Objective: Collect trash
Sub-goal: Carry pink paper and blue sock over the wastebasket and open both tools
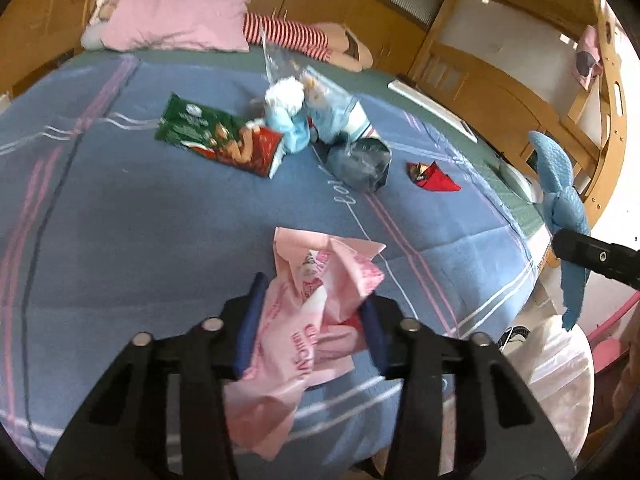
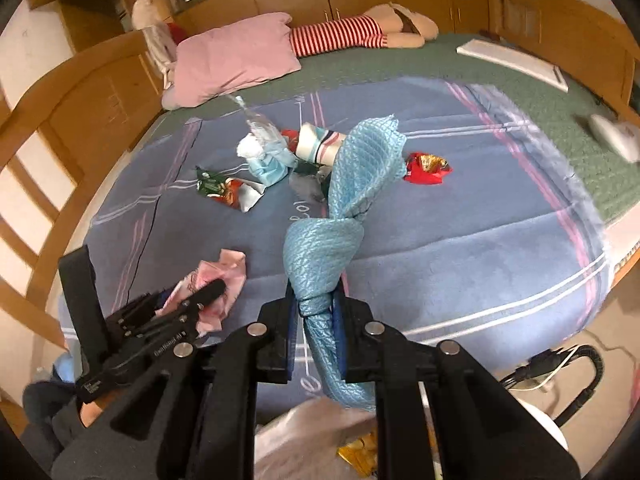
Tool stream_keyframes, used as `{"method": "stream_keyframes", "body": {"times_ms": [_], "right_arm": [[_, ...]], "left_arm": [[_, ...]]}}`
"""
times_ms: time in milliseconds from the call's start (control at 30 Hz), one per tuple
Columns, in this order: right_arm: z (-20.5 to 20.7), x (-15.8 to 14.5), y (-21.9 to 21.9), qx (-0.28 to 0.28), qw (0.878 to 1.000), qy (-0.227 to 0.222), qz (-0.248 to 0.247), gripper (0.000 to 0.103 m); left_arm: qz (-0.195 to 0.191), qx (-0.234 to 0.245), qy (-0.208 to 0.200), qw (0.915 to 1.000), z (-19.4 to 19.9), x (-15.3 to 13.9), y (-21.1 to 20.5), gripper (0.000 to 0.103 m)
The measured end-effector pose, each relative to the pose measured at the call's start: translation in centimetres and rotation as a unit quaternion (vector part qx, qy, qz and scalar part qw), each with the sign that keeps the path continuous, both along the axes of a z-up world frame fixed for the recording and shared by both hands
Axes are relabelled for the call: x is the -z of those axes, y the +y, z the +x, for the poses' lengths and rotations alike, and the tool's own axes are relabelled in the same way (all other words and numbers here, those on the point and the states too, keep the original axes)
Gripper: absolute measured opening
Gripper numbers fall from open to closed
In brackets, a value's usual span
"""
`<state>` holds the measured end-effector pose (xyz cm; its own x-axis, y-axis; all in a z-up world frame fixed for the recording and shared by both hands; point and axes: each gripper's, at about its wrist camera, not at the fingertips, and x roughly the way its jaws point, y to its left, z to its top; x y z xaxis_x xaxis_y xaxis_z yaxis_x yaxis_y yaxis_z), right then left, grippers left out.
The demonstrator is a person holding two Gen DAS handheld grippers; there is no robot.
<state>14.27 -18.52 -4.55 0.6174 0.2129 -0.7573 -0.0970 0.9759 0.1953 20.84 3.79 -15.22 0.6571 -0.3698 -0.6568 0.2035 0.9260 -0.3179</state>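
My left gripper [image 1: 316,308] is shut on a crumpled pink wrapper [image 1: 316,280] above the blue blanket [image 1: 140,208]; it also shows in the right wrist view [image 2: 224,276]. My right gripper [image 2: 316,300] is shut on a knotted blue cloth [image 2: 344,184], seen in the left wrist view [image 1: 560,192] at the right. On the blanket lie a green and red snack bag [image 1: 224,140], a clear dark plastic bag [image 1: 360,164], a small red wrapper [image 1: 432,176] and a white and blue bundle [image 1: 288,112].
A pink pillow [image 1: 180,20] and a striped doll [image 1: 304,36] lie at the bed's far end. A white-lined trash bag [image 1: 560,368] stands beside the bed at the right, with trash in it [image 2: 356,452]. Wooden cabinets [image 1: 500,88] surround the bed.
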Motion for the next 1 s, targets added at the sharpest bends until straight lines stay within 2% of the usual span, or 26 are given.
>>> {"method": "stream_keyframes", "body": {"times_ms": [100, 167, 233, 267, 400, 467, 533, 633, 800, 900, 933, 967, 1000], "right_arm": [[-1.7, -1.2, 0.2, -0.006, 1.0, -0.018, -0.011, 0.016], [-3.1, -1.8, 0.5, -0.014, 0.999, -0.031, -0.017, 0.016], [-4.2, -2.3, 0.9, -0.024, 0.998, -0.04, -0.031, 0.016], [-4.6, -2.6, 1.2, -0.03, 0.998, -0.044, -0.04, 0.016], [-6.0, -3.0, 1.5, -0.034, 0.997, -0.044, -0.057, 0.016], [-6.6, -3.1, 1.0, -0.031, 0.997, -0.037, -0.059, 0.016], [-7.4, -2.7, 0.8, -0.031, 0.997, -0.027, -0.062, 0.016], [-8.6, -1.1, 0.5, -0.038, 0.995, 0.009, -0.089, 0.016], [-9.5, 2.4, -1.9, 0.006, 0.988, 0.089, -0.125, 0.019], [-9.8, 3.2, -2.7, 0.025, 0.984, 0.109, -0.135, 0.05], [-10.1, 2.8, -3.0, 0.035, 0.986, 0.1, -0.127, 0.065], [-10.3, 2.0, -3.5, 0.05, 0.988, 0.082, -0.12, 0.07], [-10.5, 1.2, -3.8, 0.062, 0.989, 0.064, -0.116, 0.07]], "left_arm": [[-0.037, -0.039, -0.017, 0.9984, -2.8, -1.3, 1.8, 0.039], [-0.092, -0.082, -0.012, 0.9924, -5.2, -1.7, 4.1, 0.039], [-0.122, -0.112, -0.016, 0.9861, -7.4, -2.4, 5.4, 0.039], [-0.121, -0.109, -0.026, 0.9864, -8.9, -3.2, 5.4, 0.039], [-0.076, -0.062, -0.065, 0.993, -12.4, -6.2, 3.1, 0.039], [-0.076, -0.037, -0.073, 0.9938, -13.9, -7.1, 1.7, 0.039], [-0.076, -0.019, -0.073, 0.9943, -14.9, -7.2, 0.4, 0.039], [-0.049, 0.004, -0.064, 0.9967, -16.5, -6.2, -2.4, 0.039], [-0.037, 0.021, -0.036, 0.9984, -17.8, -4.9, -4.1, 0.039], [-0.032, 0.022, -0.044, 0.9983, -18.4, -5.5, -4.0, 0.039], [-0.032, 0.022, -0.045, 0.9982, -18.4, -5.5, -4.0, 0.039], [-0.031, 0.022, -0.046, 0.9982, -18.5, -5.6, -4.1, 0.039], [-0.03, 0.023, -0.046, 0.9982, -18.5, -5.7, -4.1, 0.039]]}}
